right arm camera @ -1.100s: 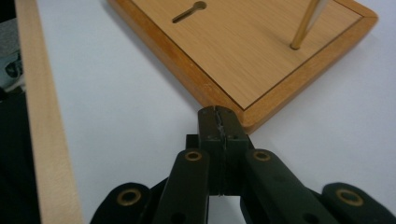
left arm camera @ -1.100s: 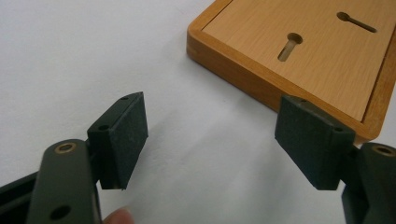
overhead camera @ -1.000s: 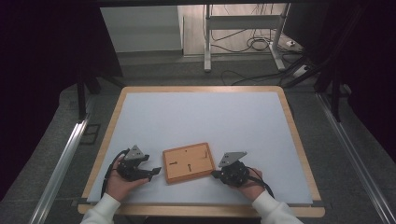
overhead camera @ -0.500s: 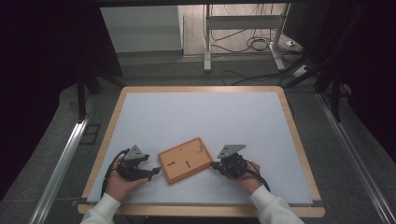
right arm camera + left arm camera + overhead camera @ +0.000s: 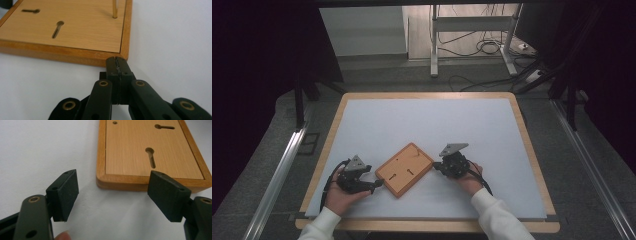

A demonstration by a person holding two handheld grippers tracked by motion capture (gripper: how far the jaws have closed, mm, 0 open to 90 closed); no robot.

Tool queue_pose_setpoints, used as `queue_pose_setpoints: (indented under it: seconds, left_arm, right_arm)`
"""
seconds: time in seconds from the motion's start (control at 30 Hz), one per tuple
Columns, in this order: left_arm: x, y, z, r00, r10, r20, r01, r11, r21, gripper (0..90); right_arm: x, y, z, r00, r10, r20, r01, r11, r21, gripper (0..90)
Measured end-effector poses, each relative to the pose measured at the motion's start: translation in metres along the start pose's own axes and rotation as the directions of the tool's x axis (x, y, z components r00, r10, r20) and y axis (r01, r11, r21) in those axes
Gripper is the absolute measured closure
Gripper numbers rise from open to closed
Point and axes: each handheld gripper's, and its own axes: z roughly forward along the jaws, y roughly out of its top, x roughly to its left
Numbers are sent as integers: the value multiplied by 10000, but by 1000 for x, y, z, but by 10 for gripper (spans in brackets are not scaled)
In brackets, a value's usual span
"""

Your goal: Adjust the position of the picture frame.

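Observation:
A flat wooden board (image 5: 404, 169) with keyhole slots lies skewed on the white table top (image 5: 427, 120), near the front edge. My left gripper (image 5: 377, 185) rests at the board's near left corner. In the left gripper view it (image 5: 113, 182) stands open, its jaws on either side of the corner of the board (image 5: 150, 145) without touching it. My right gripper (image 5: 435, 165) is at the board's right corner. In the right gripper view it (image 5: 117, 60) is shut with nothing between the jaws, tips against the rim of the board (image 5: 75, 25). A thin brass peg (image 5: 115, 8) stands in the board.
The table has a wooden rim (image 5: 530, 145). Metal rails (image 5: 277, 170) run along both sides on the floor. A desk frame (image 5: 434, 45) and loose cables (image 5: 484, 47) stand beyond the far edge.
My right gripper has moved away from the person, staying at the board's right corner. The board has turned anticlockwise from nearly square to skewed. The left gripper has stayed in place.

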Motion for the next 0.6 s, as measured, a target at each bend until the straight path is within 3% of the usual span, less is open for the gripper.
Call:
queue_pose_setpoints:
  seconds: [0.2, 0.23, 0.37, 0.4, 0.43, 0.5, 0.6]
  left_arm:
    - [-1, 0, -2, 10000, 11, 47, -11, 10000, -80, 244]
    - [-2, 1, -3, 10000, 25, 53, -24, 9999, -135, 244]
    - [-2, 1, -6, 10000, 43, 65, -41, 9995, -311, 244]
    - [-1, 1, -7, 10000, 4, 74, -1, 9993, -373, 245]
    - [-1, 1, -7, 10000, 4, 74, -1, 9993, -373, 245]
    - [0, 1, -8, 10000, -40, 82, 44, 9990, -441, 245]
    - [1, 1, -9, 10000, -84, 44, 87, 9986, -528, 246]
  right_arm:
    - [0, 2, 3, 9998, 150, 110, -149, 9999, -57, 900]
    - [0, 2, 3, 9994, 171, 292, -170, 9998, -44, 900]
    - [-3, -3, -10, 9983, 414, 402, -405, 9989, -221, 900]
    - [-3, -10, -23, 9976, 426, 538, -409, 9986, -324, 900]
    - [-3, -10, -23, 9976, 426, 538, -409, 9986, -324, 900]
    - [-3, -22, -39, 9969, 536, 581, -513, 9978, -413, 900]
    - [-7, -46, -73, 9929, 952, 718, -900, 9934, -716, 727]
